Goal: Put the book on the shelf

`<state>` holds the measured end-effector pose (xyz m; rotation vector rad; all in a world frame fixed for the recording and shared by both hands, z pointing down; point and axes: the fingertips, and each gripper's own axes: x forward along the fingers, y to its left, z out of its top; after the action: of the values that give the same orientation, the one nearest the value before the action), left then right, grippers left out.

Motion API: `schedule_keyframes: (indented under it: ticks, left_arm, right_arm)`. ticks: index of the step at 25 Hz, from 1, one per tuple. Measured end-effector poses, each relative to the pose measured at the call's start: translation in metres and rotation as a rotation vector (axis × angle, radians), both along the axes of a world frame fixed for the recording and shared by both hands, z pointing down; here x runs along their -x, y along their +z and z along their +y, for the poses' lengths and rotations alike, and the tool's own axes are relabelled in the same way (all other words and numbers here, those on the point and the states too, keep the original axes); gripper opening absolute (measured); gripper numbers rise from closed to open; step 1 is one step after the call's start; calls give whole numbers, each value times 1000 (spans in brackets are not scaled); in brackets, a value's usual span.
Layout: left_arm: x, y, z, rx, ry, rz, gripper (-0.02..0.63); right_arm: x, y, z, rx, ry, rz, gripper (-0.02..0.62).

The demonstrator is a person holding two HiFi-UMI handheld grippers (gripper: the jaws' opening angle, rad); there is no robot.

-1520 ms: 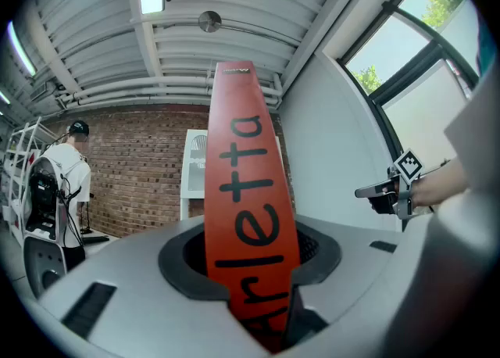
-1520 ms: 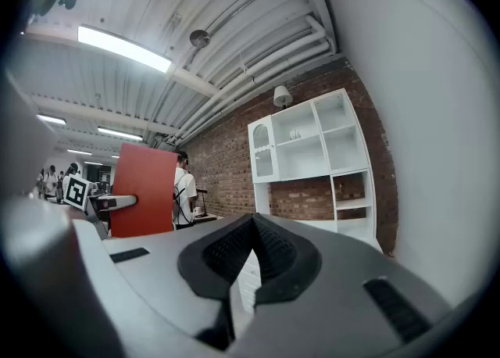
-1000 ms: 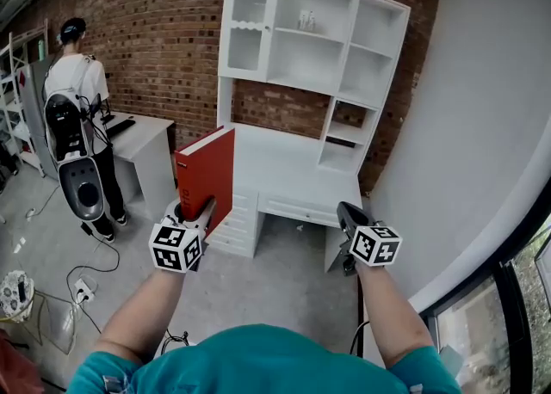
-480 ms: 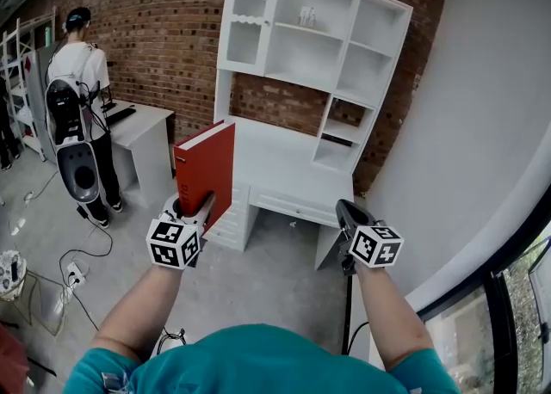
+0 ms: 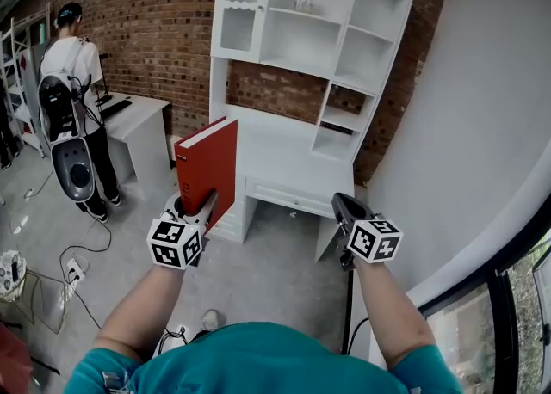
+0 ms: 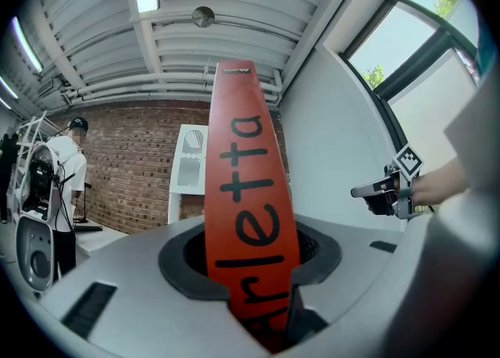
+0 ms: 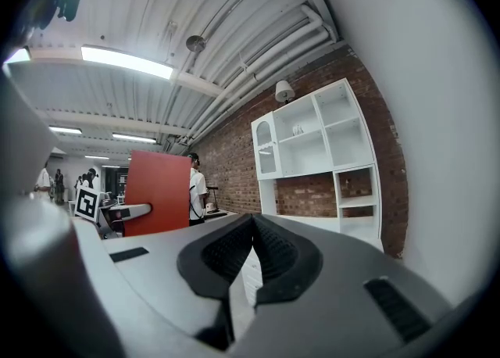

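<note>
**Closing in on the shelf unit, book still in the left gripper**

Closer now than a second ago: the white shelf unit (image 5: 310,35) has slid up the head view until its top runs off the edge, and more grey floor (image 5: 258,280) shows below me. Both grippers sit where they were in that view.

My left gripper (image 5: 196,210) is clamped on the bottom end of the red book (image 5: 209,169). The left gripper view shows the red spine (image 6: 248,216) with its big black letters standing straight up out of the jaws. The book is upright in the air, short of the white table (image 5: 280,156) under the shelves and touching neither.

My right gripper (image 5: 344,208) hangs level off to the side, well apart from the book. Its own view shows the jaws pressed together with nothing between them (image 7: 251,259).

Over on the left, a person (image 5: 69,83) stands by the brick wall (image 5: 164,31), back to me.
</note>
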<state>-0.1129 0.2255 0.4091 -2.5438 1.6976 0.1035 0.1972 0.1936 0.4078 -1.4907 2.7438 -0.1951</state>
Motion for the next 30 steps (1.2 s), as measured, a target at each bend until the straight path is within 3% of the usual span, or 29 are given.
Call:
schedule_keyframes:
  ticks: [7,13,20,30]
  left_arm:
    - [12,3,-86,-13,56,18,176]
    - [42,5,-190,-19,122,35,176]
    - [80,-13,-314,-18,183,1,176]
    - [85,-22,-434,6,240,-3,176]
  right_arm:
    - [14,9,-74,-3,40,-3,23]
    - [47,7,-162,-16,91,-6,23]
    - [91,-18,-273,-44,128,-8,23]
    - [94,-14,-380,-15,180,-48,23]
